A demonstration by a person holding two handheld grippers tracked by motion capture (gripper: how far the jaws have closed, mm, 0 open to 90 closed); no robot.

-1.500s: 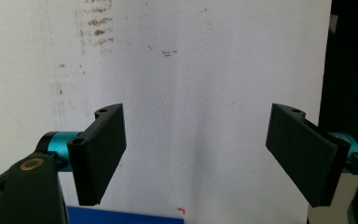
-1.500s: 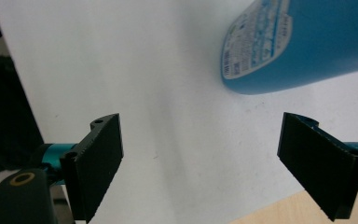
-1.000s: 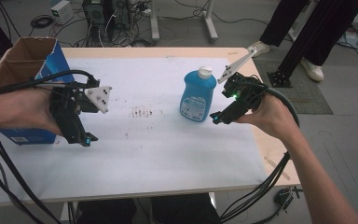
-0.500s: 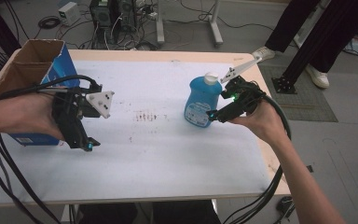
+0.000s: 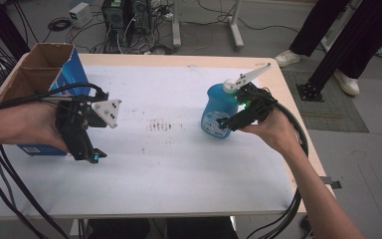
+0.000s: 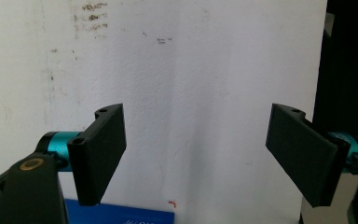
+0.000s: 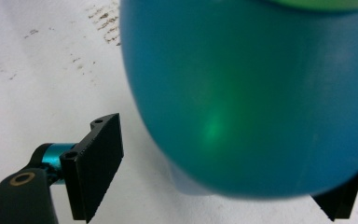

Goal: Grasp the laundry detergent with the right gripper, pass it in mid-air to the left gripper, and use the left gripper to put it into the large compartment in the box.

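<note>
A blue bottle (image 5: 215,112) with a white cap stands upright on the white-covered table (image 5: 179,174), right of centre. My right gripper (image 5: 225,124) is pressed up to its right side, low on the body. In the right gripper view the bottle (image 7: 247,93) bulges between the two wide-apart jaws, and the gripper (image 7: 214,186) is open. My left gripper (image 5: 92,156) hovers at the table's left, next to a box. Its jaws stand far apart over bare white cover, so the left gripper (image 6: 196,154) is open and holds nothing.
An open cardboard box (image 5: 40,74) with a blue side sits at the far left; its blue edge (image 6: 121,217) peeks in under my left jaws. Brown stains (image 5: 161,124) mark the table's middle. A person's legs (image 5: 328,30) stand beyond the right corner. Cables trail off the front edge.
My right gripper has closed in on the bottle from the right until its open jaws straddle the lower body. The left gripper has barely shifted.
</note>
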